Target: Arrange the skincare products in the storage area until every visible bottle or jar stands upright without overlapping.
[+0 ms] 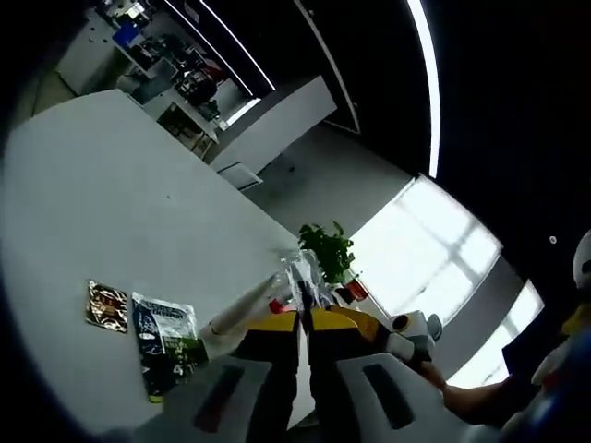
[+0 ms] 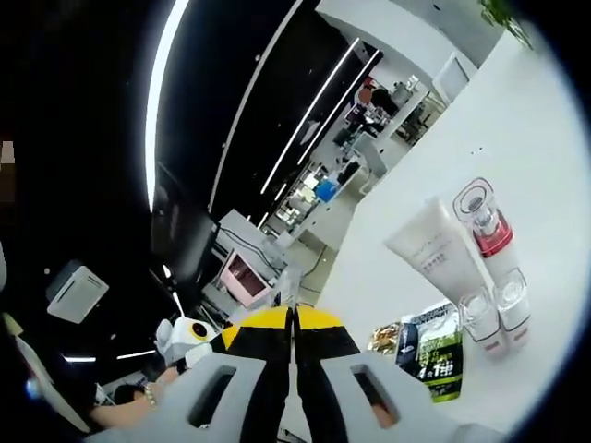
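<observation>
Nearest the lens in the left gripper view are the left gripper's (image 1: 303, 323) own 2 yellow-tipped jaws, drawn together with nothing between them. To their left on the white table (image 1: 111, 203) lie a small brown sachet (image 1: 107, 305) and, just beside it, a dark green sachet (image 1: 166, 337), both flat. Ahead of the tips and slightly left, a cream tube (image 1: 242, 309) lies on its side, its long axis running away toward the clear-capped bottles (image 1: 303, 275) bunched beyond the jaws; how these stand I cannot tell. Behind them is a potted plant (image 1: 328, 247).

In the right gripper view the right gripper (image 2: 293, 323) is likewise closed and empty, its tips held off the table. The skincare products sit to its right: the 2 sachets overlapping, then the white tube (image 2: 436, 247) lying flat, its long axis slanting up and away. Just beside it rests a bottle with a red collar (image 2: 488, 231), apparently lying over, and 2 small clear-capped jars (image 2: 496, 309) close together, possibly touching.

My judgement: the tube and the red-collared bottle want standing up first, and either gripper must open before it can take anything. The left gripper looks nearer the tube's end.

The table is smooth and white; beyond is an open office with ceiling light strips, bright windows and cluttered desks.
</observation>
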